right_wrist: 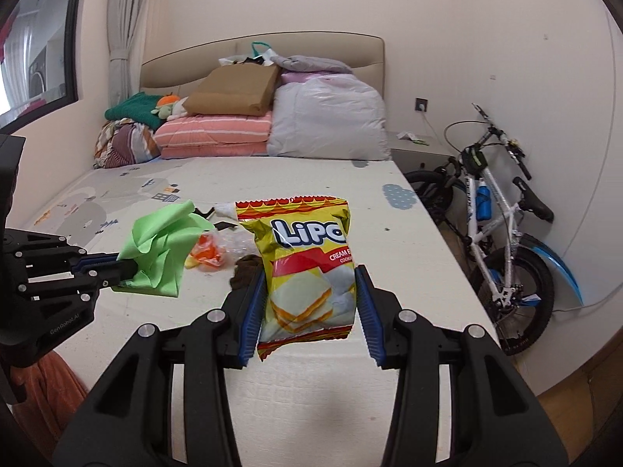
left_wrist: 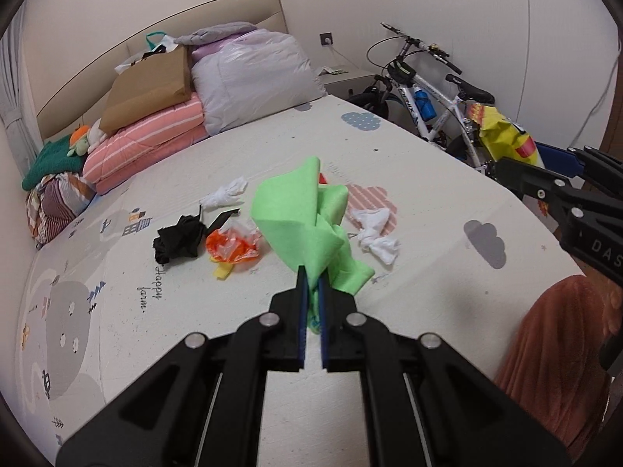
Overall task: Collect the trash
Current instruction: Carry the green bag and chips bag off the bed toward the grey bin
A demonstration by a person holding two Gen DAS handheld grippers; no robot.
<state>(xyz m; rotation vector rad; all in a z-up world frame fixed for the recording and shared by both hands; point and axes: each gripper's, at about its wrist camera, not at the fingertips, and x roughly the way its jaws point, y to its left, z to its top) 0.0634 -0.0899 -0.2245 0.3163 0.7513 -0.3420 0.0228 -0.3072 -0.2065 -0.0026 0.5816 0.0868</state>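
Over the bed (left_wrist: 428,179) we clamp our left gripper (left_wrist: 312,284) on a green cloth (left_wrist: 307,222); at 3 o'clock, our right gripper (right_wrist: 311,284) pinches a cookie bag (right_wrist: 303,268).

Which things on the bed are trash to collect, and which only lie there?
Trash: green cloth in left gripper; Lipo bag in right gripper; orange wrapper; white tissues; black scrap.
Not trash: folded quilts; bicycle.

Cream walls, beige headboard (right_wrist: 264,54), patterned bed (right_wrist: 311,179), curtained window (right_wrist: 39,58) left, bicycle (right_wrist: 502,233) against right wall, wood floor (right_wrist: 576,401).
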